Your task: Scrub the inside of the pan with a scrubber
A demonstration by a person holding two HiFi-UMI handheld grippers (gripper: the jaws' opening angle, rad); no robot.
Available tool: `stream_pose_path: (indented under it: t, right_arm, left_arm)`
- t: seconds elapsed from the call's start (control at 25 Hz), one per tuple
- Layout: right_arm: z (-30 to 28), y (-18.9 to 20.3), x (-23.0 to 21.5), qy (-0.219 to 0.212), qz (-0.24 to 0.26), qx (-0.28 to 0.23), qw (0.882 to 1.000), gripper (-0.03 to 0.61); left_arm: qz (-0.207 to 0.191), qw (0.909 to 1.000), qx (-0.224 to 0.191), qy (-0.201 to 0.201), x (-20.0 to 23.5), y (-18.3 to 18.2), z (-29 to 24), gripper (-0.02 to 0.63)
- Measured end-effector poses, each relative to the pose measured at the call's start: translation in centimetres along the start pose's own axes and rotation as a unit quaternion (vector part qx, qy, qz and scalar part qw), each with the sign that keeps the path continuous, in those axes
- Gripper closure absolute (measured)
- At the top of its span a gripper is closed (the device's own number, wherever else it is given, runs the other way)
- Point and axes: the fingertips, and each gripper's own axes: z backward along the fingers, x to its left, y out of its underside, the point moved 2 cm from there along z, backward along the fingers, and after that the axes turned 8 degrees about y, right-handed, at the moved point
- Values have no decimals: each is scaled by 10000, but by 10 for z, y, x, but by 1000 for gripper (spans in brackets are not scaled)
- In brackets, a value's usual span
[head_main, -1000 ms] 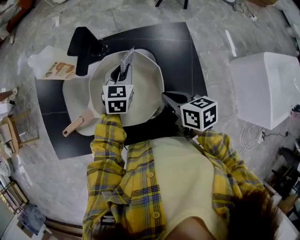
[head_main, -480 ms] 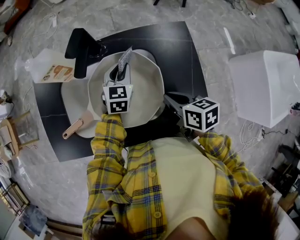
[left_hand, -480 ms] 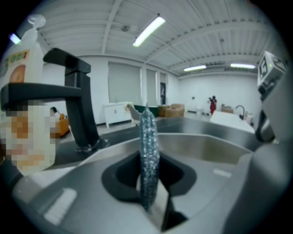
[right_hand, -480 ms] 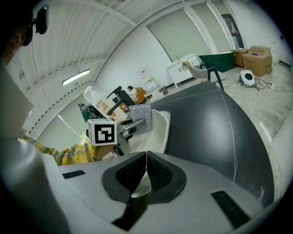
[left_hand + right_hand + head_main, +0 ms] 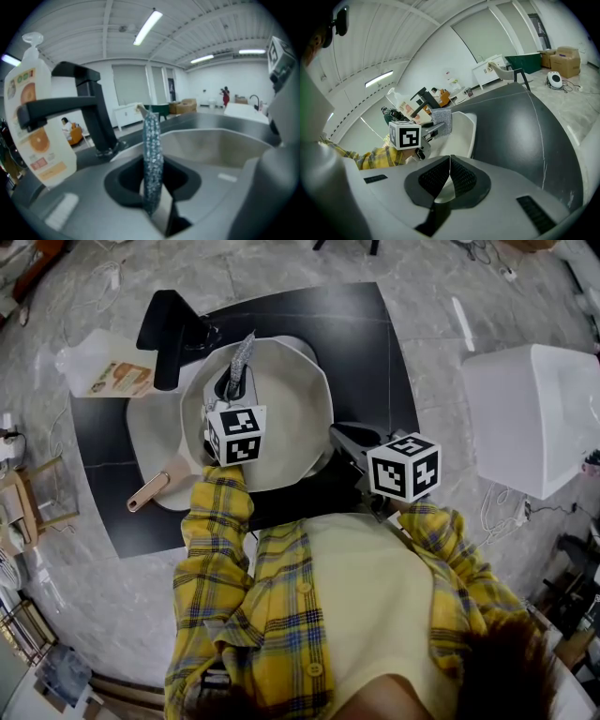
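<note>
A cream pan [image 5: 291, 409] with a wooden handle [image 5: 155, 488] lies tilted in the pale sink [image 5: 145, 442]. My left gripper [image 5: 234, 382] is over the pan's far side, shut on a silvery sparkly scrubber [image 5: 242, 354] that sticks up edge-on between its jaws [image 5: 152, 159]. My right gripper [image 5: 342, 439] is at the pan's right rim, jaws shut with the thin rim [image 5: 461, 140] running in between them. The right gripper view also shows the left gripper [image 5: 433, 129] and the scrubber [image 5: 441, 121] above the pan.
A black faucet [image 5: 169, 334] stands just left of the scrubber, with a soap bottle [image 5: 98, 371] beyond it. The sink is set in a black countertop [image 5: 366, 343]. A white box [image 5: 534, 418] stands on the floor at right.
My left gripper and the scrubber have shifted slightly left, towards the faucet. The right gripper has stayed at the pan's rim.
</note>
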Motion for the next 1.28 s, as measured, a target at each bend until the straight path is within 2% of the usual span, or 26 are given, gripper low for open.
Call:
stream_pose_path:
  t: [0.28,0.72,0.92,1.28]
  right_arm:
    - [-2,3,3,-44,15,19,10000,565]
    - [0,7,8,-77,49,17,10000,565]
    - [0,8,10,-112,77,14,9999,565]
    - [2,12,12,-151,124,-1,9998,565]
  left_arm:
    - [-228,9982,300,-463,15,8,9,523]
    - [-647,9912,722,-901,25,15,19,523]
    - [-870,9868,925,-1002,29,16,23,523]
    - [-1043,9803,1183,-1190,40,18,33,523]
